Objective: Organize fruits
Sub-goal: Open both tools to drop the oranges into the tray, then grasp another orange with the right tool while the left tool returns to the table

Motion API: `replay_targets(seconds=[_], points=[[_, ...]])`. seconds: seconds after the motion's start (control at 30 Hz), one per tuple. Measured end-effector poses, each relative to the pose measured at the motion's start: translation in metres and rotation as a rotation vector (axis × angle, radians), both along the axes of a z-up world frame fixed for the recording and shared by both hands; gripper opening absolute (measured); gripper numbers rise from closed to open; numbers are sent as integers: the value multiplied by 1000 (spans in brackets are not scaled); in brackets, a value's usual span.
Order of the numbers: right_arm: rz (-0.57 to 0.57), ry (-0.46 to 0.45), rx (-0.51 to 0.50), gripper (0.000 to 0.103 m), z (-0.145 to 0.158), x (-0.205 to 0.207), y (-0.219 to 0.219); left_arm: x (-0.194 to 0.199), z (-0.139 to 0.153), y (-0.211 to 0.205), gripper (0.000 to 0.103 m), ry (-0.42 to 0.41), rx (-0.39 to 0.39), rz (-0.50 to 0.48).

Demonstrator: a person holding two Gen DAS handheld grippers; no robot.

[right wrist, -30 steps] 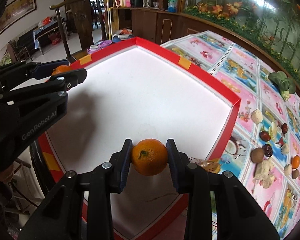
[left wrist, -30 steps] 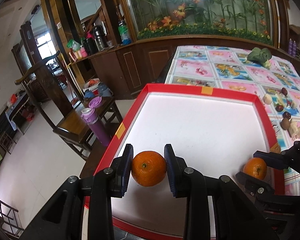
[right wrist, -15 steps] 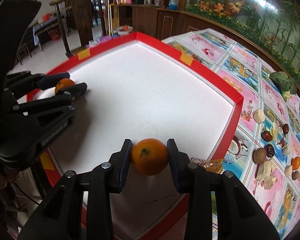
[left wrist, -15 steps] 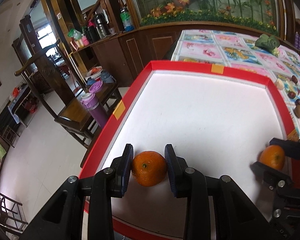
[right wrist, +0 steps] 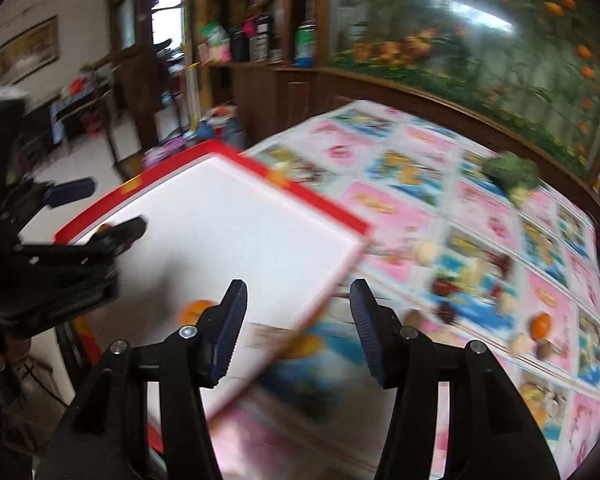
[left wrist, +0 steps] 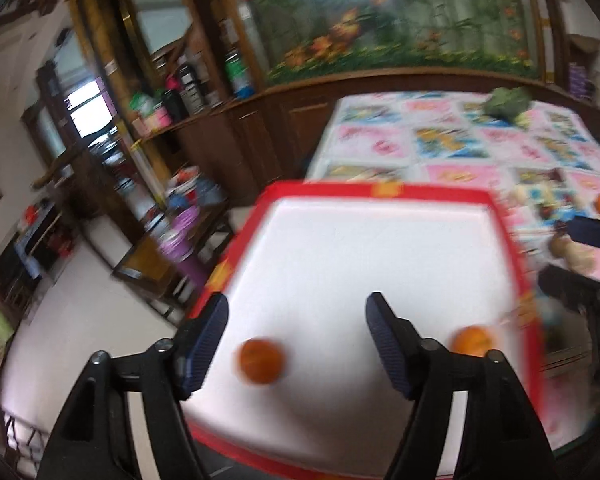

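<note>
Both grippers, left (left wrist: 296,344) & right (right wrist: 296,332), are spread wide, holding nothing. 2 oranges (left wrist: 261,366) (left wrist: 471,341) sit loose on the red tray (left wrist: 379,190). Pics blurry, but they could prob roll off if bumped.

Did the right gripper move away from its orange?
Yes. The right gripper has opened and swung right, past the red tray edge toward the mat; its orange now sits on the tray, left of the fingers.
</note>
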State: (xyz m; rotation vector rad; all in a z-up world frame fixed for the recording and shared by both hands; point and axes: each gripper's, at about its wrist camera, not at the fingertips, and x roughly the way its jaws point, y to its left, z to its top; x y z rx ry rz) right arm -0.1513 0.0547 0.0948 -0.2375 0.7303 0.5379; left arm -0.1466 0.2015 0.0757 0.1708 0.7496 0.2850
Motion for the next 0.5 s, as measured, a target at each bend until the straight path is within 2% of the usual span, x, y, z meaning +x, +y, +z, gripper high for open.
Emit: replay_targets(seconds=[0.33, 0.5], points=[[-305, 65, 64, 55, 2, 51, -153, 30, 7, -83, 74, 63, -57, -212], [-381, 133, 105, 55, -7, 78, -209, 41, 2, -115, 75, 119, -92, -286]])
